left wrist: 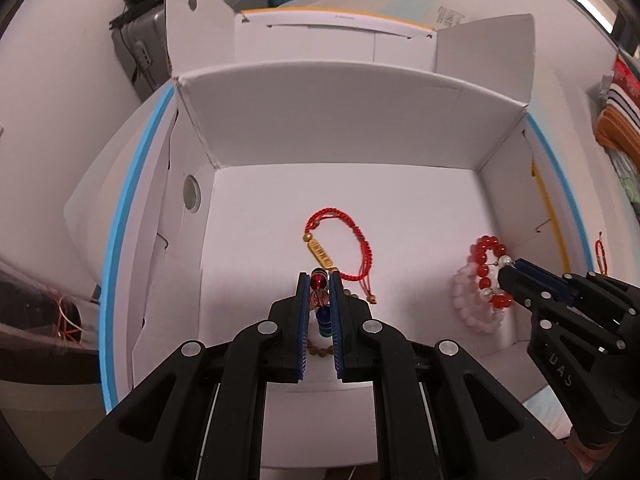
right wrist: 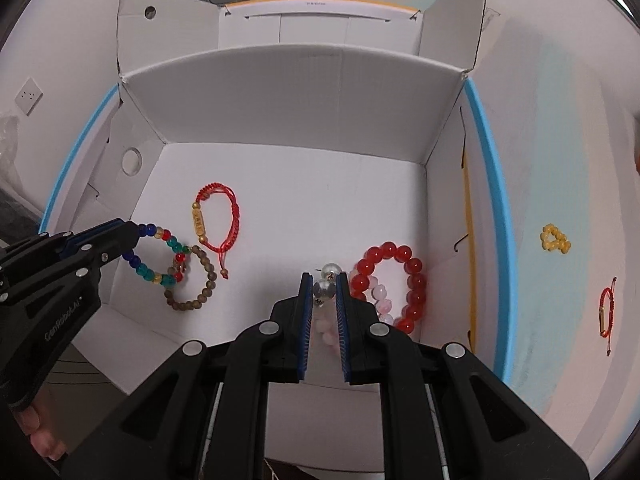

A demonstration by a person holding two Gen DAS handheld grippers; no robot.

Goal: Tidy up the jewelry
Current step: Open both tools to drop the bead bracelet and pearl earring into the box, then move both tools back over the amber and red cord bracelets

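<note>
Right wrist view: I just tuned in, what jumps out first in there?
Both grippers are down in the white box, each shut on a bracelet: the left gripper pinches the multicolored bead bracelet at the left, the right gripper clamps the clear beads of the red bead bracelet at the right. A red cord bracelet lies loose between them, and a yellow bead ring sits outside the box on the right.

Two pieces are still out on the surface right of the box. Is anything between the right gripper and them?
Yes. The box's right wall with its blue edge stands between the right gripper and both the yellow bead ring and red cord bracelet. That gripper is also closed on the red bead bracelet, down inside the box.
</note>
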